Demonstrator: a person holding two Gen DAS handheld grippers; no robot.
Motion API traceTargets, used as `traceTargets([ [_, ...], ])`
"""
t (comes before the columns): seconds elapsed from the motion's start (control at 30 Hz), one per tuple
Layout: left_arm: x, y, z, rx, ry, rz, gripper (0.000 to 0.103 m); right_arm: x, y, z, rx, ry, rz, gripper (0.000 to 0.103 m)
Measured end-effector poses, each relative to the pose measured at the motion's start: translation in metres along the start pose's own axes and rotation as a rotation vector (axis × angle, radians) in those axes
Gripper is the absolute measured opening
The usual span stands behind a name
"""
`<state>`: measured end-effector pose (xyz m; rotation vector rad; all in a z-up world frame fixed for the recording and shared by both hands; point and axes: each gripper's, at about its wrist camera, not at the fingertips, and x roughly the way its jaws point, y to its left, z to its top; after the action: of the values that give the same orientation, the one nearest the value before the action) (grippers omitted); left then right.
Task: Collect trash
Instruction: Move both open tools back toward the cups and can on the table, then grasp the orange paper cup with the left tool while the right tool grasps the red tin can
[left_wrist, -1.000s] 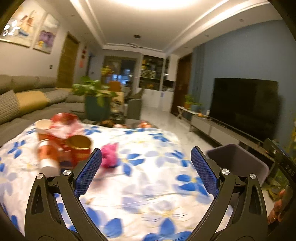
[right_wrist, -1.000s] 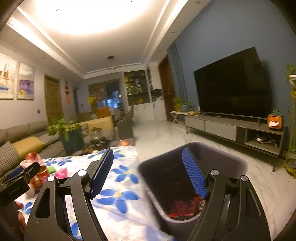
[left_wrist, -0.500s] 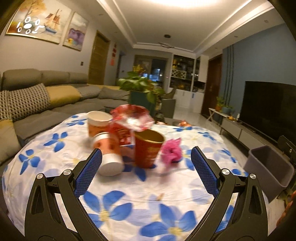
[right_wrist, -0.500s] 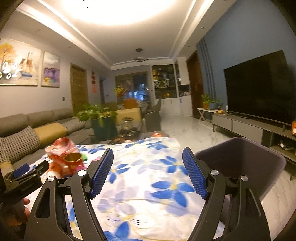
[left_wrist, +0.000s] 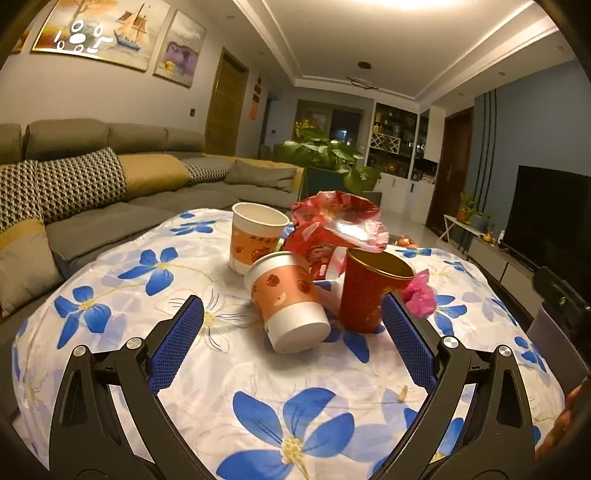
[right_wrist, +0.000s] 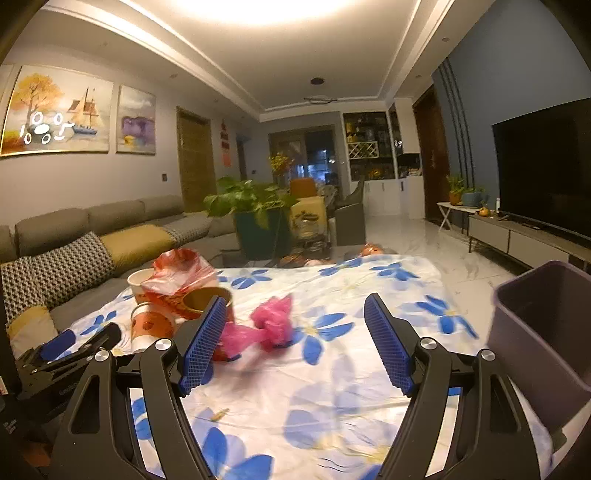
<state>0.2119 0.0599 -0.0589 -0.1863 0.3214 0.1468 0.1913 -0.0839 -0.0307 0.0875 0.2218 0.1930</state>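
Swung closer to the tipped paper cup (left_wrist: 288, 301), with left gripper (left_wrist: 291, 343) jaws wide and empty; risks nudging the red cup (left_wrist: 369, 291) over on closing.

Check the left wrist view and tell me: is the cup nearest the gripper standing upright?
No, the nearest paper cup lies tipped on its side, its white base facing the camera, beside the upright red cup.

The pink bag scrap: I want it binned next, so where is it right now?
The pink bag scrap lies on the floral tablecloth, just right of the red cup, ahead of the right gripper.
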Motion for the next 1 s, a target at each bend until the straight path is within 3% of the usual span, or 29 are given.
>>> traceTargets([
  [0.37,0.058,0.003,0.003,-0.006,0.125,-0.014,0.095,0.032,0.010,-0.001,0.027,0.024,0.023,0.075],
  [0.47,0.070,0.007,0.003,-0.022,0.167,-0.012,0.089,0.041,0.015,0.000,0.031,0.033,0.038,0.075],
  [0.7,0.098,0.022,-0.004,-0.098,0.296,-0.081,0.062,0.067,0.036,0.001,-0.002,0.075,0.093,0.075],
  [0.87,0.097,0.034,-0.005,-0.160,0.296,-0.144,0.060,0.087,0.049,-0.003,-0.029,0.119,0.106,0.075],
  [1.0,0.082,0.044,0.001,-0.174,0.246,-0.168,0.060,0.101,0.057,-0.003,-0.032,0.149,0.116,0.075],
])
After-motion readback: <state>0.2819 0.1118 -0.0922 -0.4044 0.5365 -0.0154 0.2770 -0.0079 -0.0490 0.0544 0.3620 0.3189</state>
